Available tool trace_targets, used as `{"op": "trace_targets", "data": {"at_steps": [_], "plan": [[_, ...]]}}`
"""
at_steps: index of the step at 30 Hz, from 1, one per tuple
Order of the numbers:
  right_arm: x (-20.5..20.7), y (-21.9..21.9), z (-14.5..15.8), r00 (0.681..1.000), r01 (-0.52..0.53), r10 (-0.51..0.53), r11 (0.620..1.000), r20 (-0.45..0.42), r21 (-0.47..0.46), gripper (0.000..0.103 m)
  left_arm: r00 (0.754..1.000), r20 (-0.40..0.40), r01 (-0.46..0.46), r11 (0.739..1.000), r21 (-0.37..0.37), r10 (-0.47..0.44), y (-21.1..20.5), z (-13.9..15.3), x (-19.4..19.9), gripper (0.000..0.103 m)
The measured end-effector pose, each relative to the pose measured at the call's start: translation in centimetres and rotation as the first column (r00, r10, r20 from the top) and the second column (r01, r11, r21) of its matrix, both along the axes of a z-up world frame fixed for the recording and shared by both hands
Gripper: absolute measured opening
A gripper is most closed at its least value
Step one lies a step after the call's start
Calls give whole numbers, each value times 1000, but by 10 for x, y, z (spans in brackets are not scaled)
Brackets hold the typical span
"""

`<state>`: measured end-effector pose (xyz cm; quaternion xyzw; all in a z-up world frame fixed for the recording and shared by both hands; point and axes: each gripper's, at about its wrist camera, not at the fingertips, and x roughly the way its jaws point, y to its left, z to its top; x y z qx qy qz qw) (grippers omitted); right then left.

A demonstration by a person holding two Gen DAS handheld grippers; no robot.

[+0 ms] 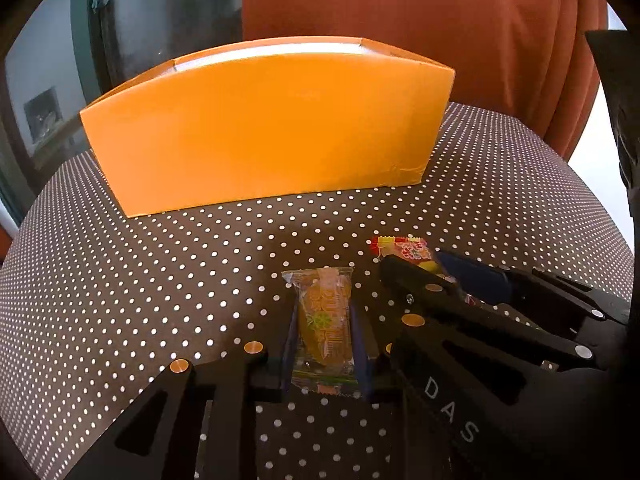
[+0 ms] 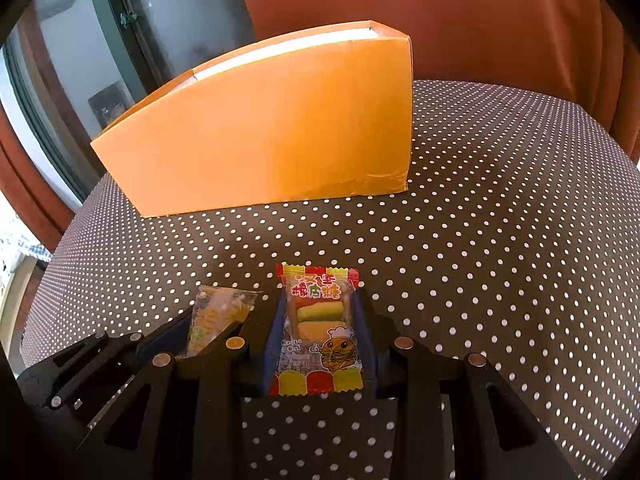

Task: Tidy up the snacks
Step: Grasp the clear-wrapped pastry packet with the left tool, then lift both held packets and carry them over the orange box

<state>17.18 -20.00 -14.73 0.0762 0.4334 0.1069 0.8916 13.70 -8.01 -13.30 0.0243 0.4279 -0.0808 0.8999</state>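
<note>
Both angled down, left gripper (image 1: 326, 320) clamps orange snack (image 1: 325, 316), right gripper (image 2: 320, 320) burger candy (image 2: 318, 328)

orange box (image 1: 264, 128): inside hidden behind its tall front wall | burger gummy packet (image 1: 404, 250): left view shows only its top, rest behind right tool (image 1: 434, 270) | orange snack packet (image 2: 218, 316): lower part hidden by left tool (image 2: 200, 320) | table (image 2: 500, 240): cut off by frame edges | packet small print: unreadable
</note>
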Motion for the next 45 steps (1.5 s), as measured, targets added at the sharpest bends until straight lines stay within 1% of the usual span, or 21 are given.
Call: {"op": "trace_targets", "data": {"at_steps": [5,14,18,22,29,34,45], "plan": [[-13,-1,10,1000,22,-22,1000,14,-13,37,1000,4,9,1000,-21,-9,3,6,-11,22],[-30,-1,40,995,46,-45,999,84,-17,37,997,75,8,1000,-28,-6,3,37,-24,23],[-34,0,55,993,49,-47,999,111,-16,37,995,104,-1,1000,2,0,4,55,-27,23],[-33,1,70,990,53,-51,998,131,-14,37,991,132,-1,1000,9,0,3,72,-22,23],[-32,3,101,979,52,-46,998,197,-25,37,981,193,-6,1000,-9,7,6,100,-17,23],[-28,7,120,971,40,-35,999,237,-16,37,972,234,-10,1000,-4,11,8,117,-12,23],[-12,14,165,938,22,-17,1000,347,-11,37,946,324,-30,999,-15,33,16,159,6,23]]}}
